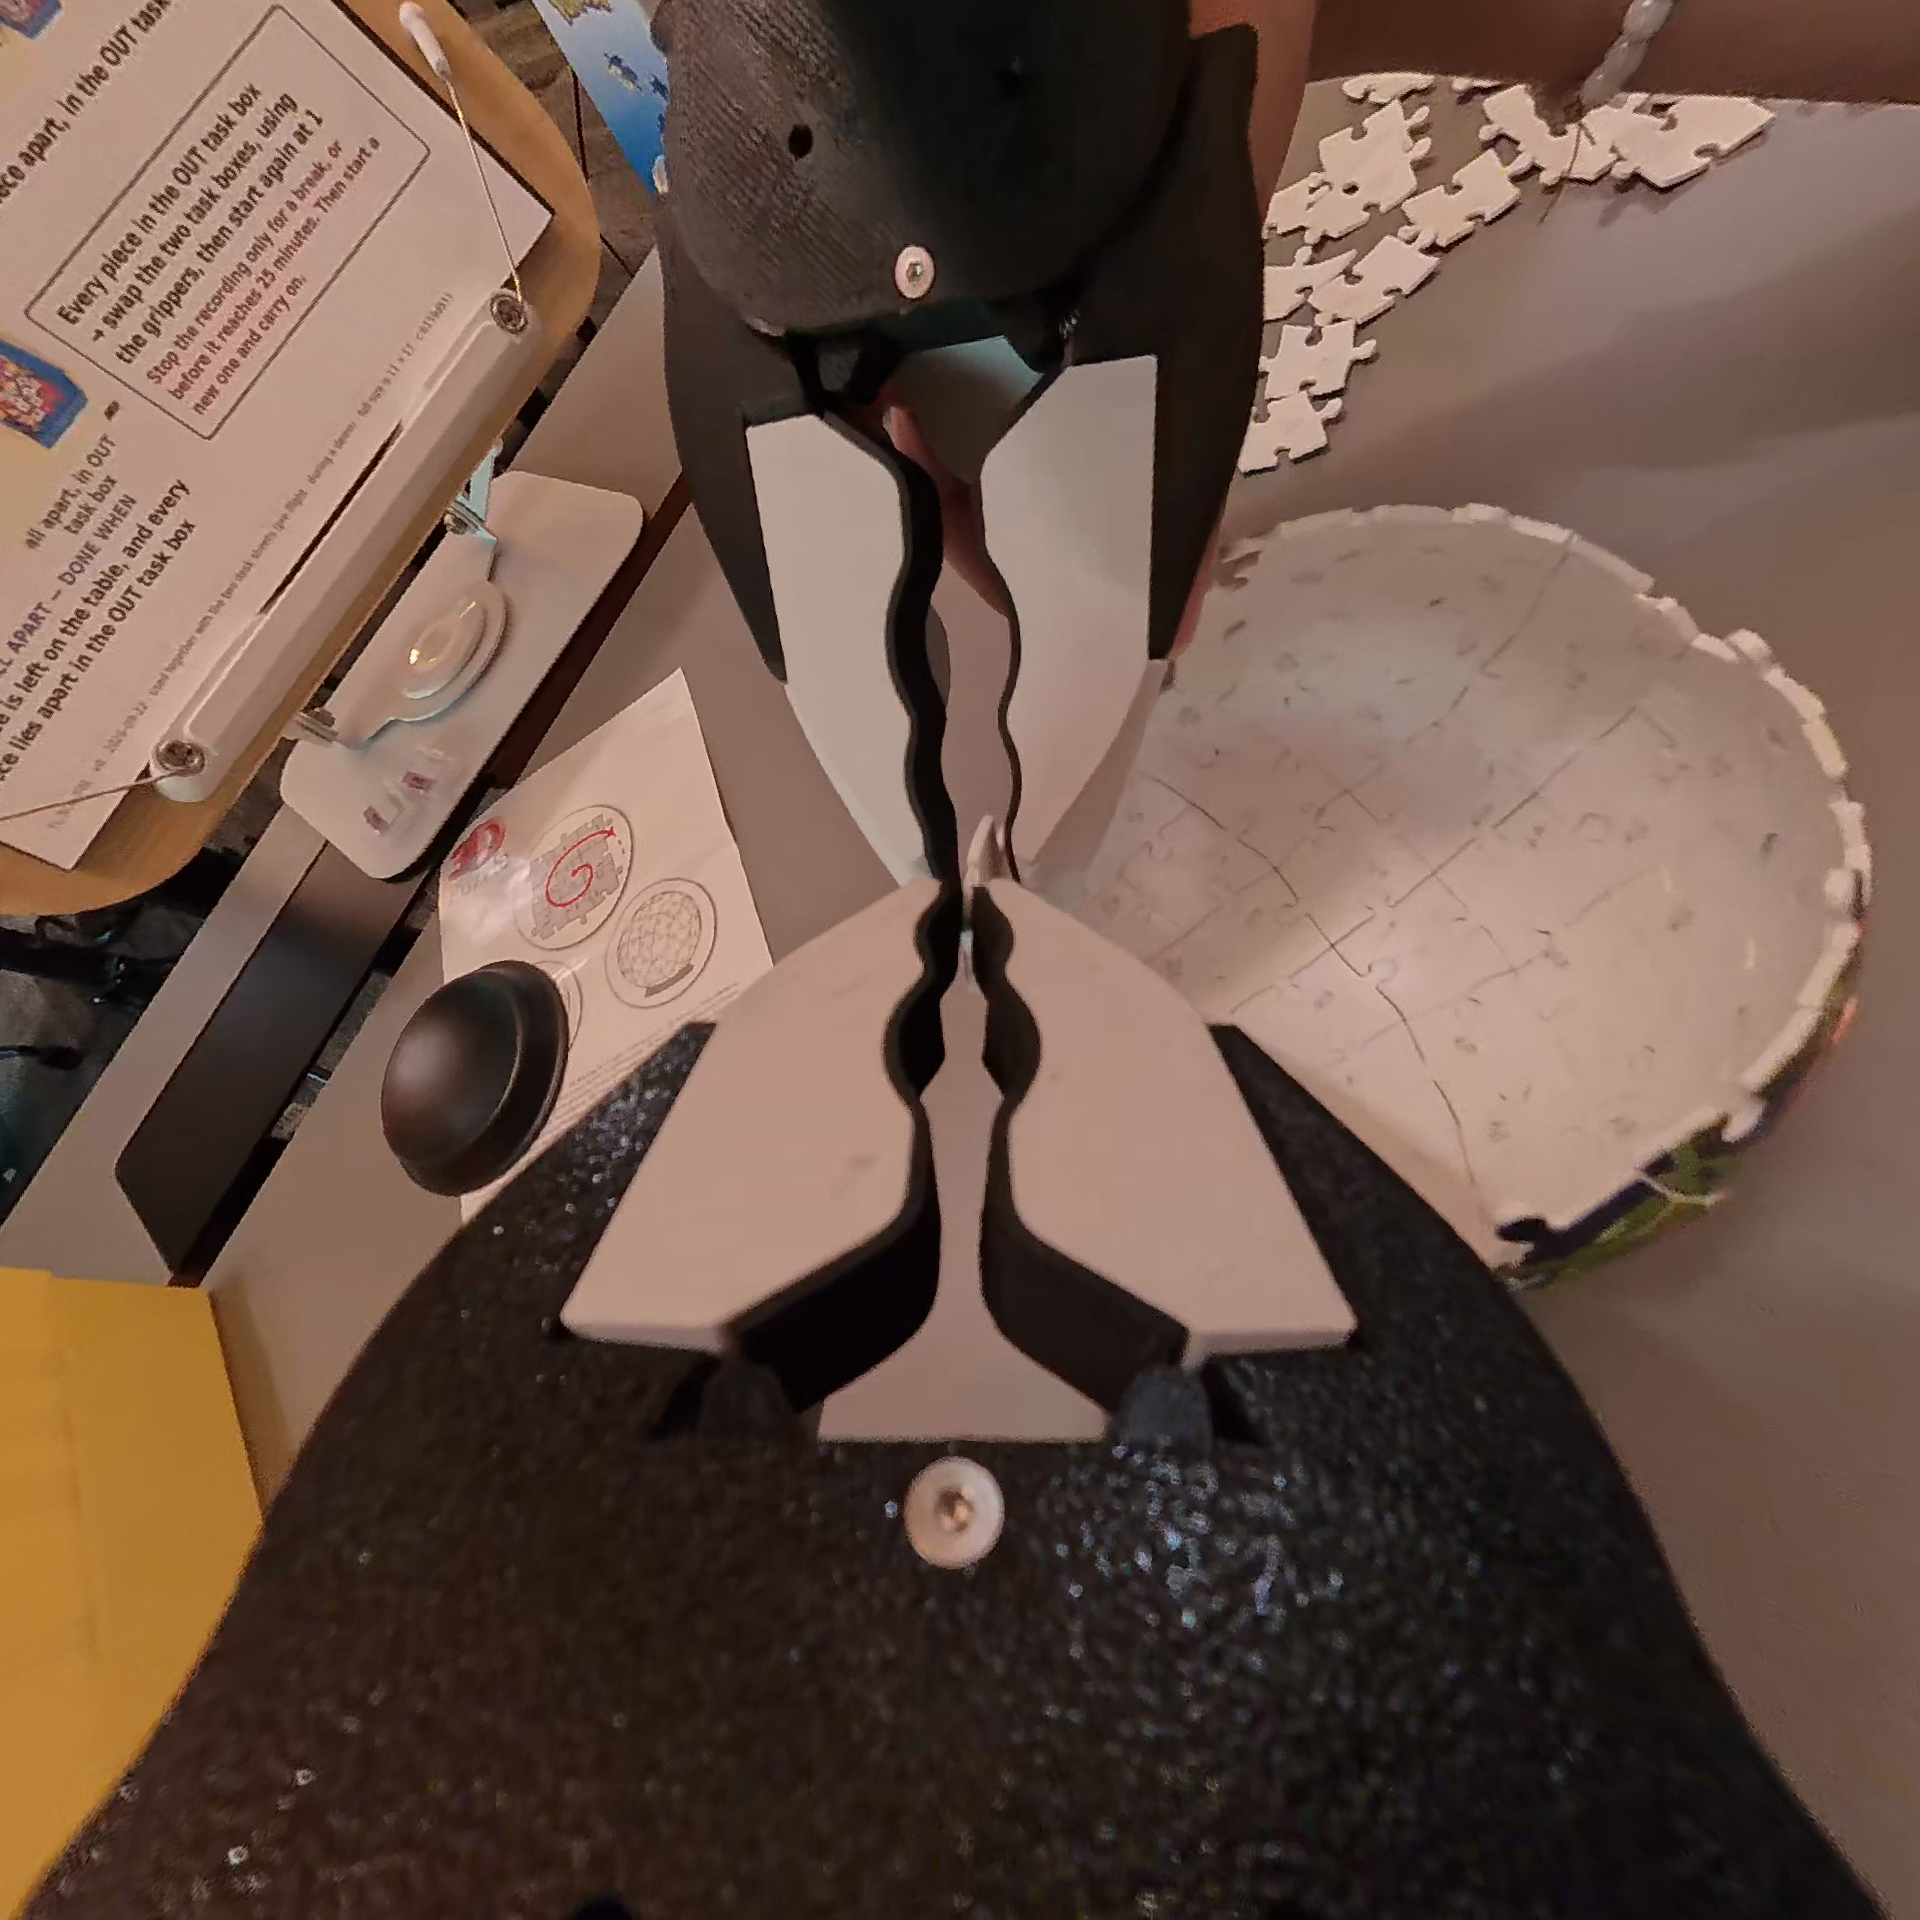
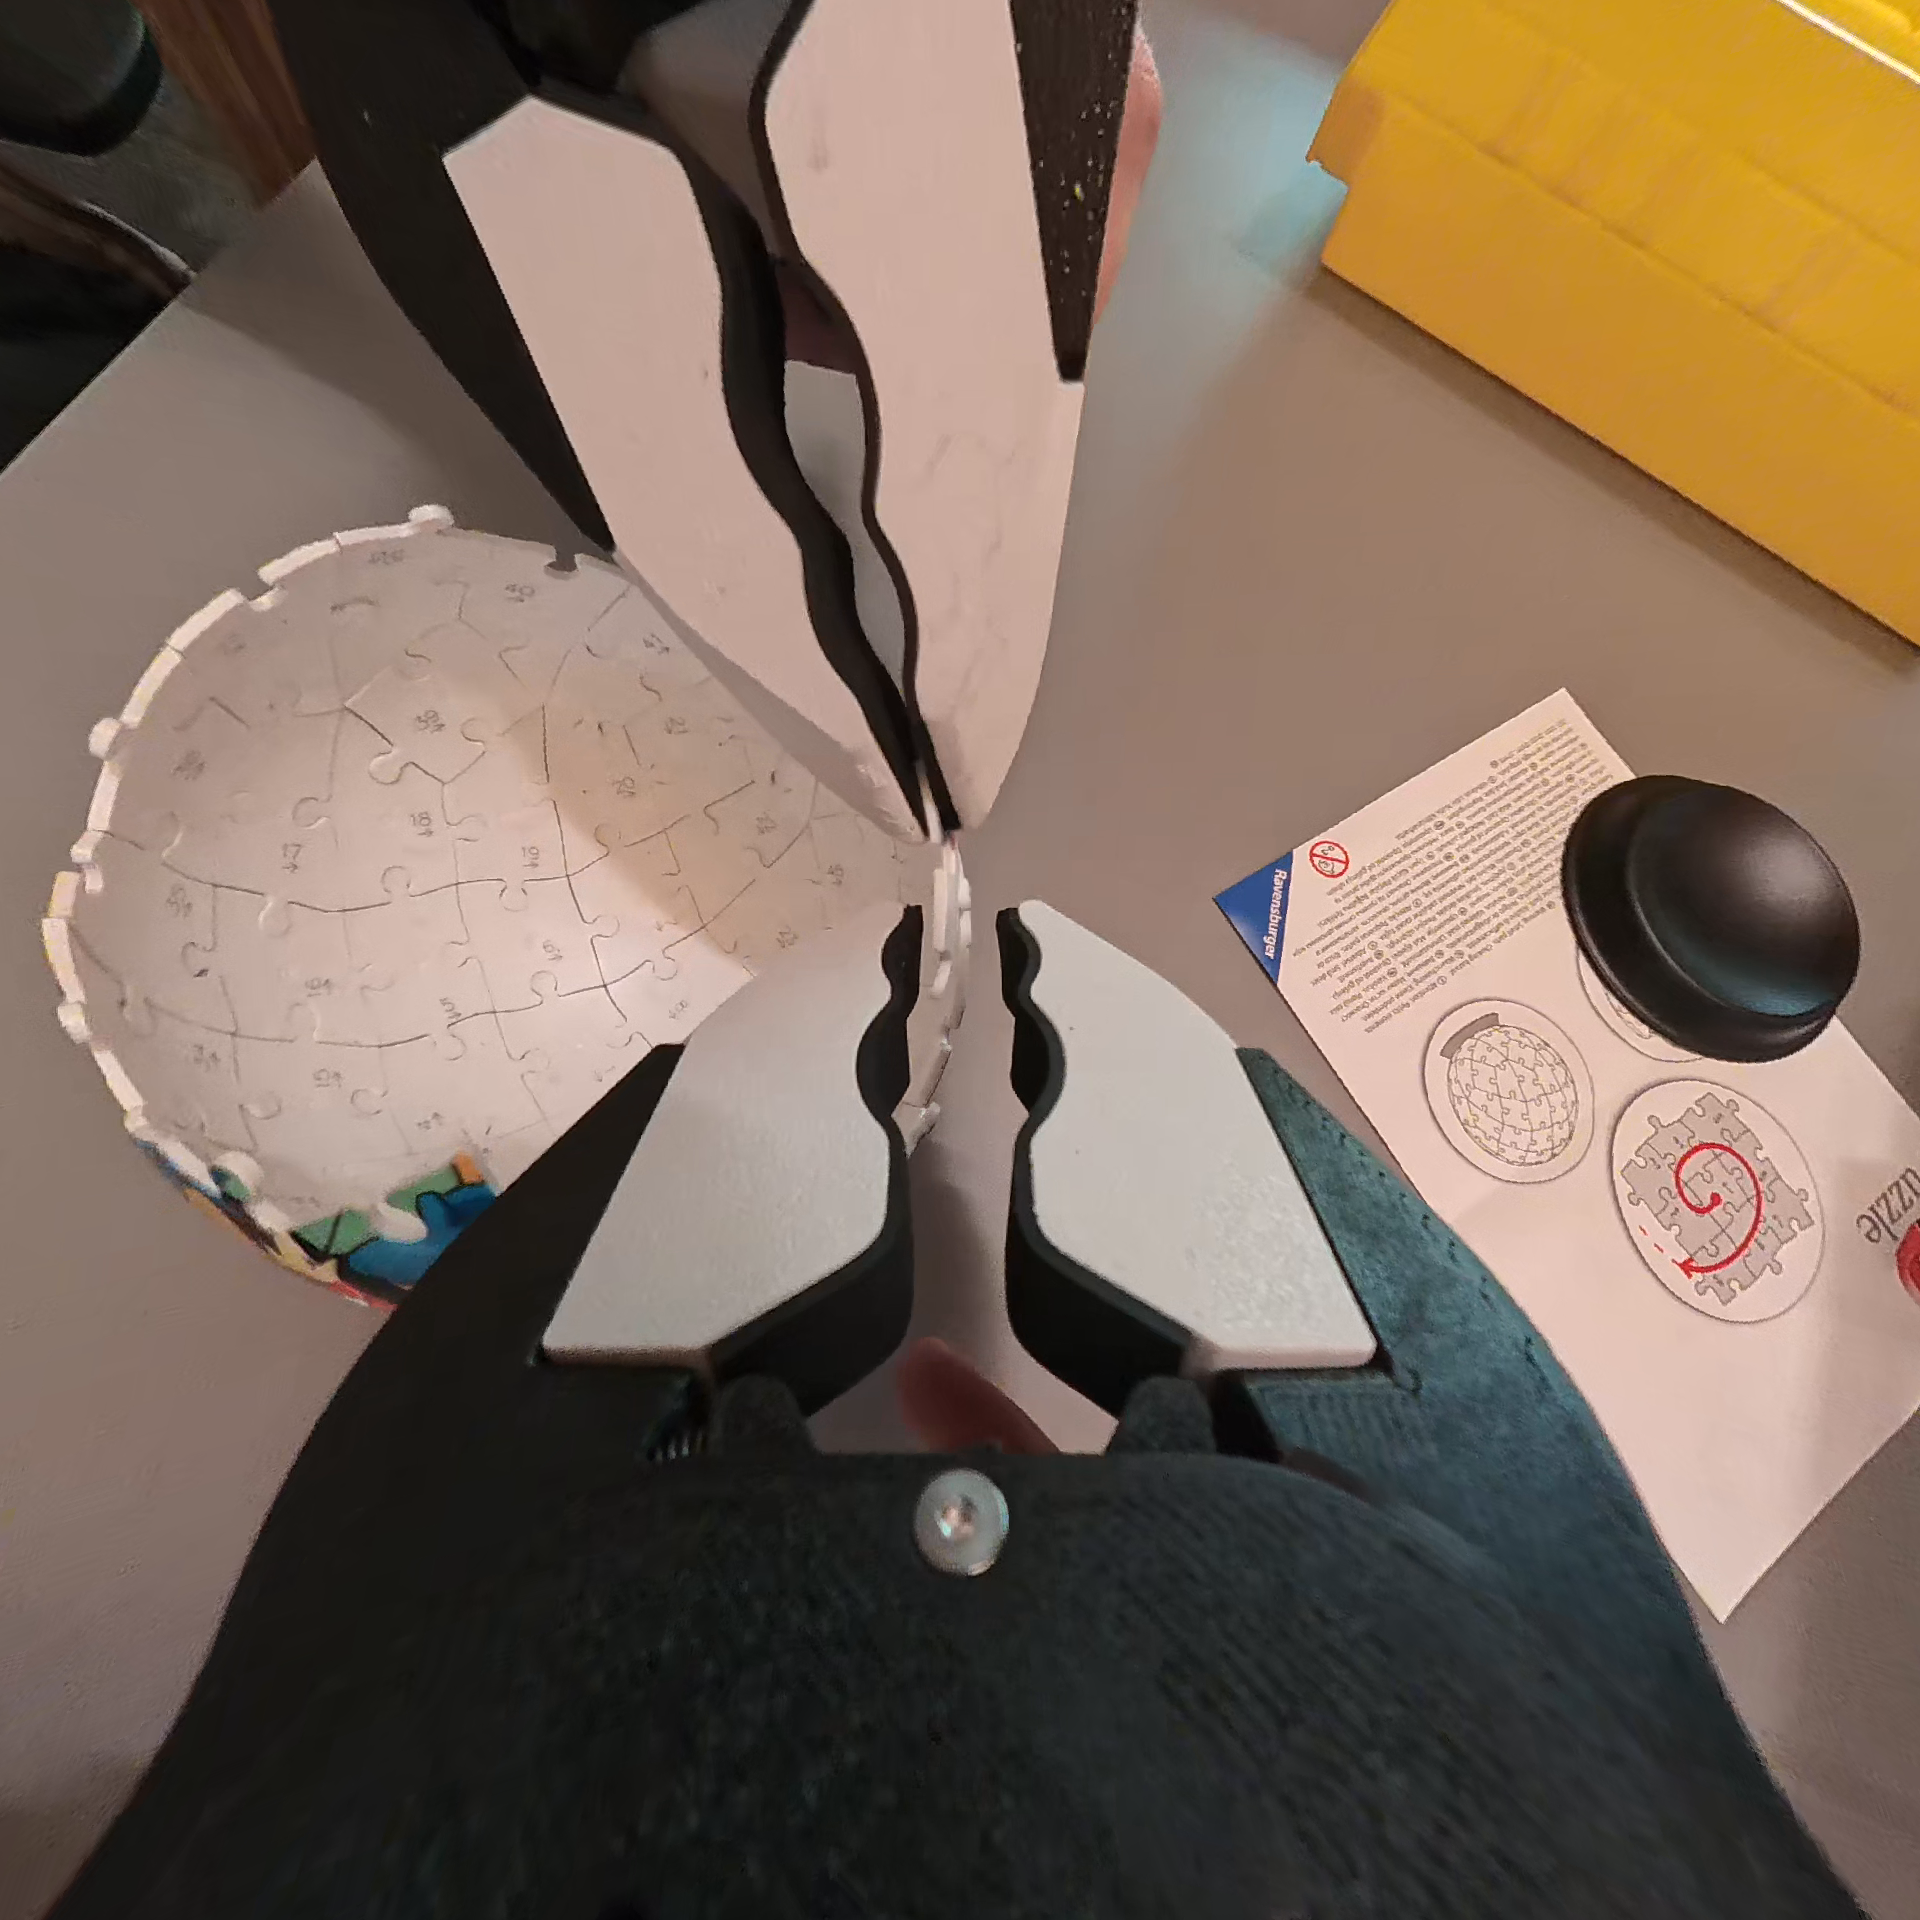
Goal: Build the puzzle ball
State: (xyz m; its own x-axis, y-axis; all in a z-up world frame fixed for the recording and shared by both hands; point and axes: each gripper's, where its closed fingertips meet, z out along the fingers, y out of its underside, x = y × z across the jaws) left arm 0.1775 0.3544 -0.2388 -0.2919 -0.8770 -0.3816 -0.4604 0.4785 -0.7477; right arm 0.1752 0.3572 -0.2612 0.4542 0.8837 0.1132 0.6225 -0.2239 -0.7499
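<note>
The half-built puzzle ball (image 1: 1455,883) is an open white bowl with coloured outsides, resting on the grey table; it also shows in the right wrist view (image 2: 416,883). My left gripper (image 1: 971,904) is shut on a white piece at the bowl's near rim, and shows from above in the right wrist view (image 2: 933,821). My right gripper (image 2: 961,914) is slightly open, its two fingers astride the same rim just beside the left gripper's tips. It comes in from the top in the left wrist view (image 1: 977,852). Loose white pieces (image 1: 1351,260) lie behind the bowl.
A black round stand (image 2: 1714,914) sits on a printed leaflet (image 2: 1507,1195) beside the bowl. A yellow box (image 2: 1662,260) stands at the table's edge. A board with an instruction sheet (image 1: 208,364) stands to the left. A person's arm (image 1: 1558,42) shows at the top. Only a small space, under 4 cm, lies between the two pairs of fingers.
</note>
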